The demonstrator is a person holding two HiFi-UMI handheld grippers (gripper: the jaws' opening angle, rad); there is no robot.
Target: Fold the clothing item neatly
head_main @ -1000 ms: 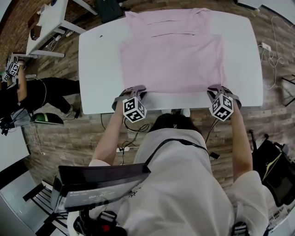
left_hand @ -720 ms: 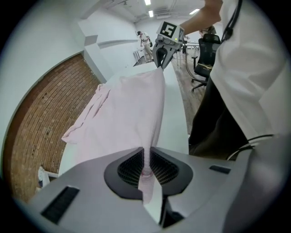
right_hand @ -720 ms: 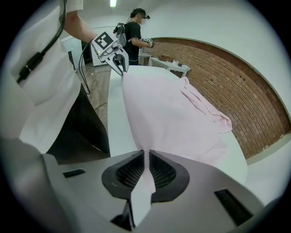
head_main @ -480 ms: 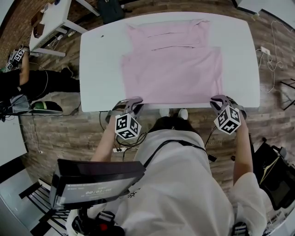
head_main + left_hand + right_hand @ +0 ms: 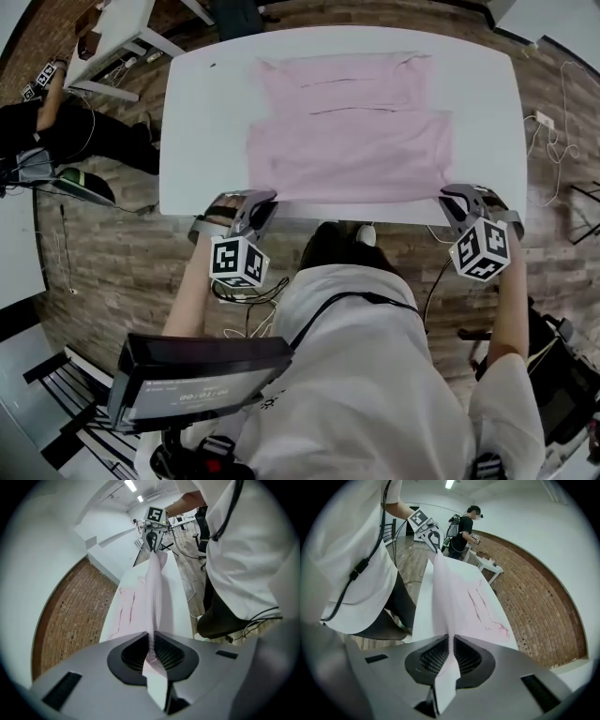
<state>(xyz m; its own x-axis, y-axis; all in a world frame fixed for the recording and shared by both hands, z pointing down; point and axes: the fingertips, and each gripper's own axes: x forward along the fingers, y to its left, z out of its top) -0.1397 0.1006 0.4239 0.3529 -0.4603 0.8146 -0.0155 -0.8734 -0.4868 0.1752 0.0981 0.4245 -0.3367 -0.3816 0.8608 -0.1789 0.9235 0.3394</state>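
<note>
A white table (image 5: 192, 112) stands on a wood-plank floor (image 5: 112, 244), with a brick wall (image 5: 534, 588) to one side. The pink garment (image 5: 352, 141) lies spread over the table's middle, from the far edge to the near one. Its near hem runs along the near edge. The left gripper (image 5: 251, 208) pinches the hem's left corner and the right gripper (image 5: 461, 199) its right corner, each with narrow jaws clamped on cloth. The hem stretches taut between them. The cloth extends straight away from both grippers, so the fold likely means carrying the hem toward the far edge, hands level.
</note>
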